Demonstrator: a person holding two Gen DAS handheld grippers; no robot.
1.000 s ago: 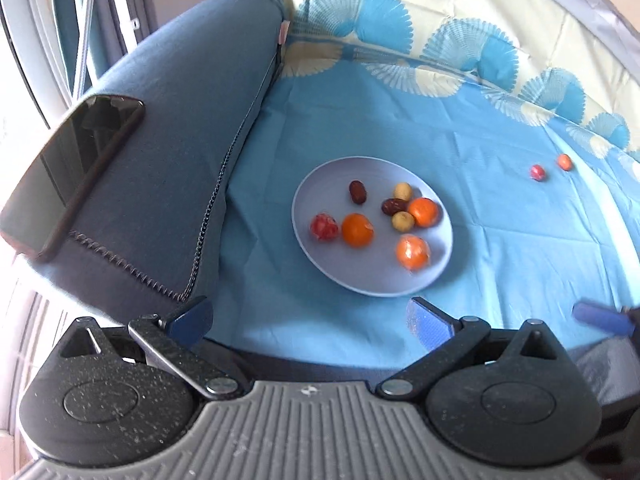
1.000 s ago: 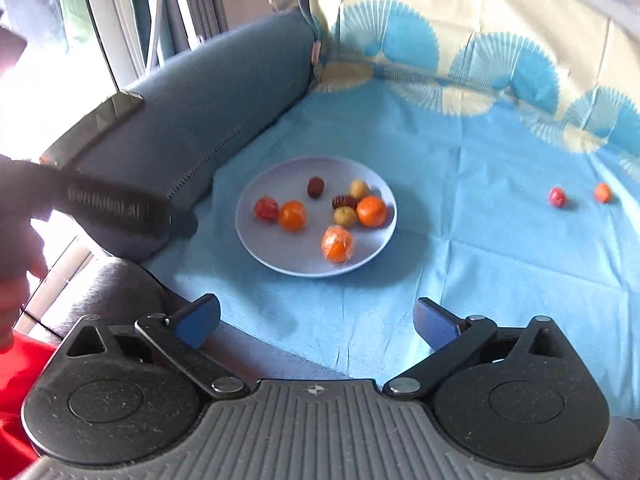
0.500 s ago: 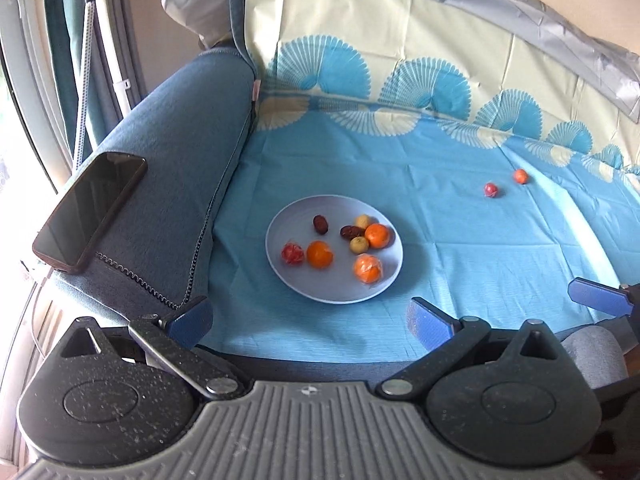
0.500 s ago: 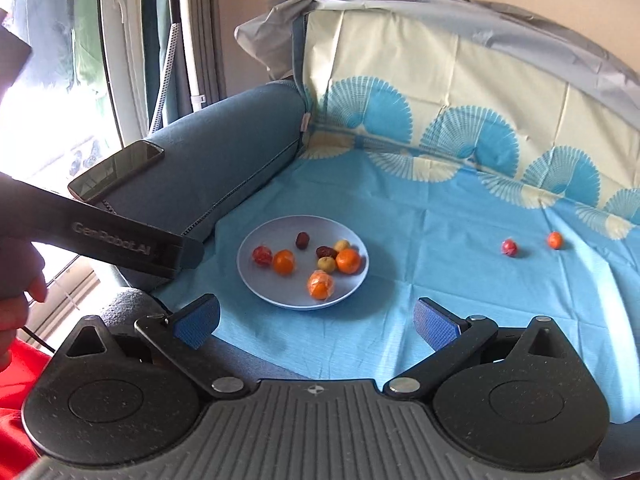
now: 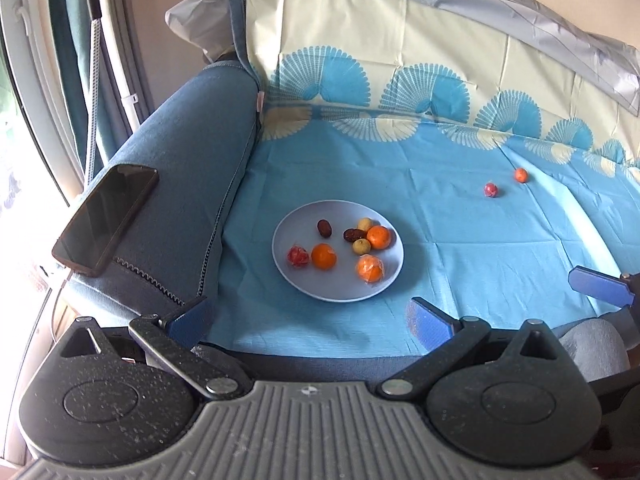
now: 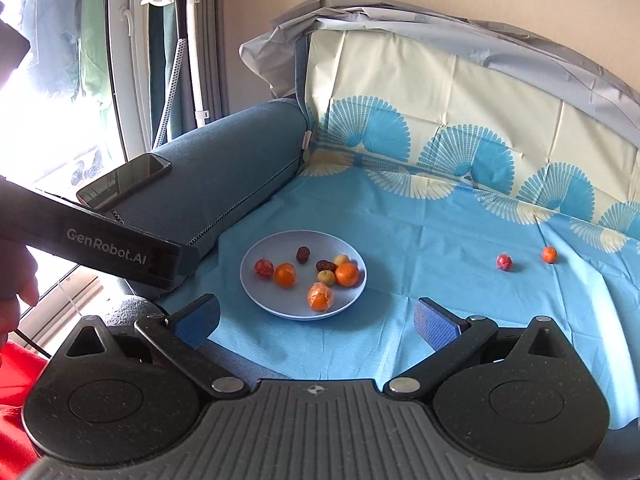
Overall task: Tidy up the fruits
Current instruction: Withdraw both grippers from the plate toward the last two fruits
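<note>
A pale blue plate (image 5: pixel 288 276) (image 6: pixel 354 294) sits on the blue cloth and holds several small fruits: oranges, dark dates, yellow ones and a red one. Two loose fruits lie far right on the cloth: a red one (image 5: pixel 491 190) (image 6: pixel 504 261) and a small orange one (image 5: pixel 520 175) (image 6: pixel 549 254). My left gripper (image 5: pixel 308 318) is open and empty, near the sofa's front edge, short of the plate. My right gripper (image 6: pixel 316 322) is open and empty, also short of the plate. One of its blue fingers (image 5: pixel 598 283) shows at the right in the left wrist view.
A black phone (image 5: pixel 106 218) (image 6: pixel 124 180) lies on the blue sofa armrest (image 5: pixel 192 168) at the left. The patterned cloth runs up the sofa back (image 5: pixel 400 80). The left gripper's black body (image 6: pixel 100 246) crosses the left of the right wrist view.
Both grippers have pulled back and up from the plate, so the plate and fruits look smaller and more of the sofa back shows. Both stay open.
</note>
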